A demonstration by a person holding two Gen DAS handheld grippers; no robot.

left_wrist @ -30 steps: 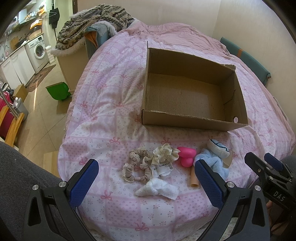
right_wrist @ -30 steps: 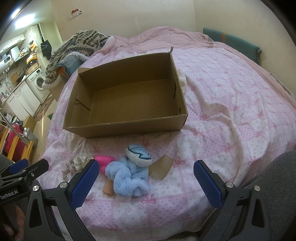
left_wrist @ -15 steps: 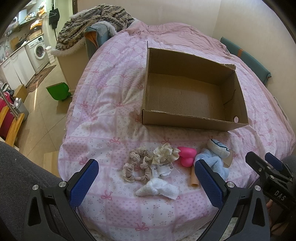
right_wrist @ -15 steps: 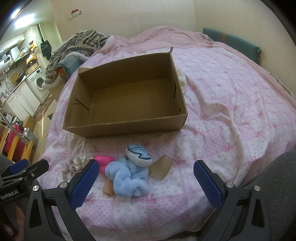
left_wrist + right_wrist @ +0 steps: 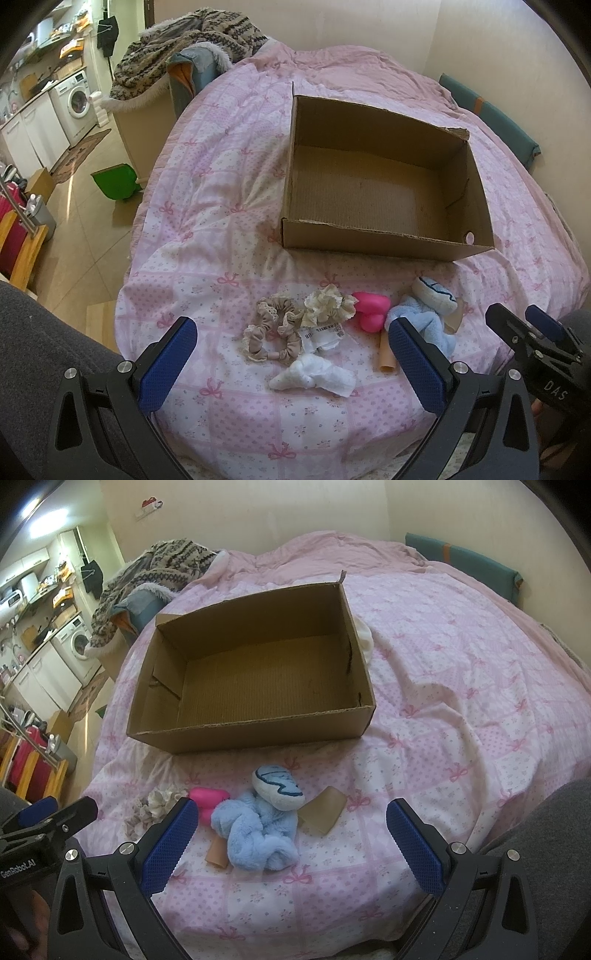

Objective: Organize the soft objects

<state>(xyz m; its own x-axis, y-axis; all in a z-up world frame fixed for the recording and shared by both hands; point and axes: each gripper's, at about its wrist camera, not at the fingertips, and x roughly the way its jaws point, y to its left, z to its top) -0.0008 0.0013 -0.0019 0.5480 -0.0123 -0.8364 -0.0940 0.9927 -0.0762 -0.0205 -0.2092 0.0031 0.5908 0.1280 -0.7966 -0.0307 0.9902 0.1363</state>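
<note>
An empty cardboard box point(image 5: 384, 240) point(image 5: 255, 734) sits open on the pink bed. In front of it lie soft items: a beige scrunchie point(image 5: 275, 332), a cream lace scrunchie point(image 5: 327, 306) point(image 5: 162, 801), a white cloth point(image 5: 314, 376), a pink soft piece point(image 5: 369, 310) point(image 5: 208, 801), a fluffy blue cloth point(image 5: 424, 325) point(image 5: 258, 830) and a white-and-blue plush point(image 5: 434, 297) point(image 5: 277, 784). My left gripper point(image 5: 291, 365) is open, held above the scrunchies. My right gripper point(image 5: 291, 845) is open, held near the blue cloth.
Tan pieces point(image 5: 323, 814) point(image 5: 386, 354) lie by the blue cloth. A patterned blanket point(image 5: 184, 55) is heaped at the bed's far left. A green bin point(image 5: 114, 181) stands on the floor left of the bed. A teal cushion point(image 5: 461, 565) lies along the far wall.
</note>
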